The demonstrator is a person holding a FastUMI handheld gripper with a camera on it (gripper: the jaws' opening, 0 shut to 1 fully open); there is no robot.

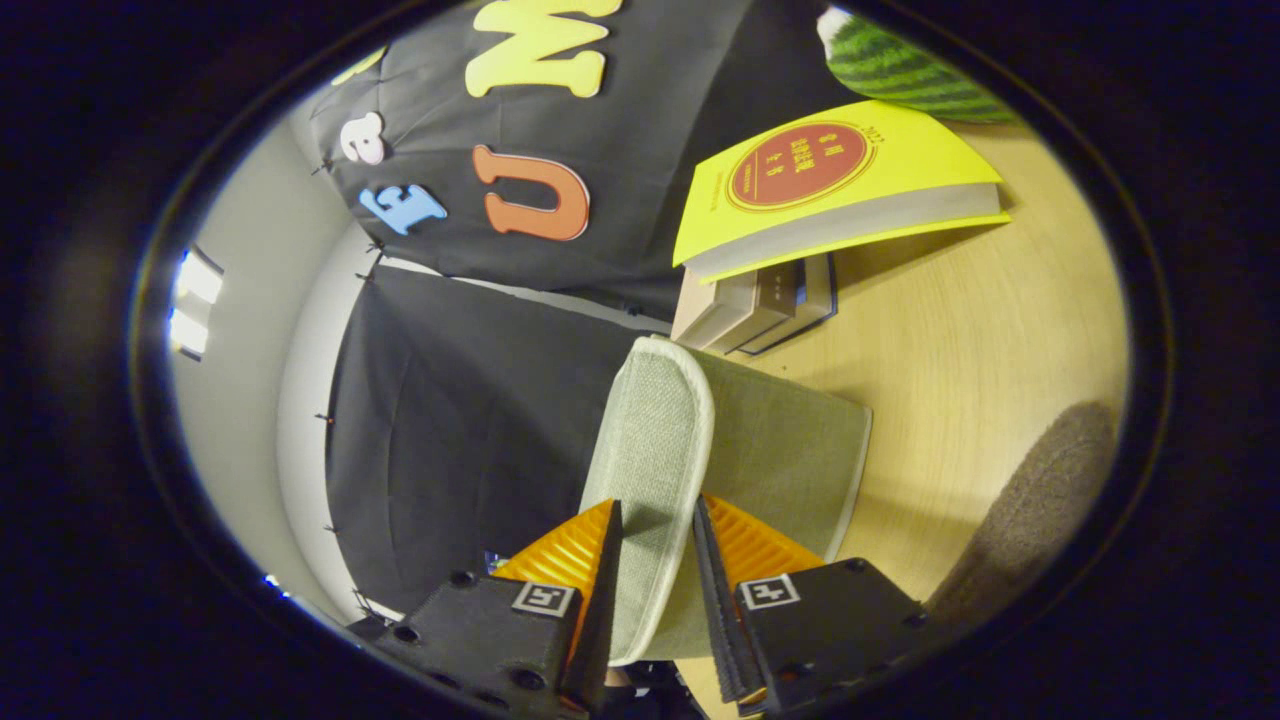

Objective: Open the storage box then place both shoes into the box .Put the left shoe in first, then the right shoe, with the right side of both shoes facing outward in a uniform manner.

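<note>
gripper (pixel 655 520) | black blocky mounts; screw holes along the edges | square black-and-white marker tag on each; ribbed fingers (pixel 565 550)

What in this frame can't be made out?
- Slipper: heel end hidden between the tongs gripping it.
- Box: its opening is hidden behind the slipper.
- Brown item: cut off, unidentifiable.
- Lower books: covered by the yellow book.

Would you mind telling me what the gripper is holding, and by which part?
The gripper is shut on the storage box lid, both fingers pressing its white-edged rim.
</note>
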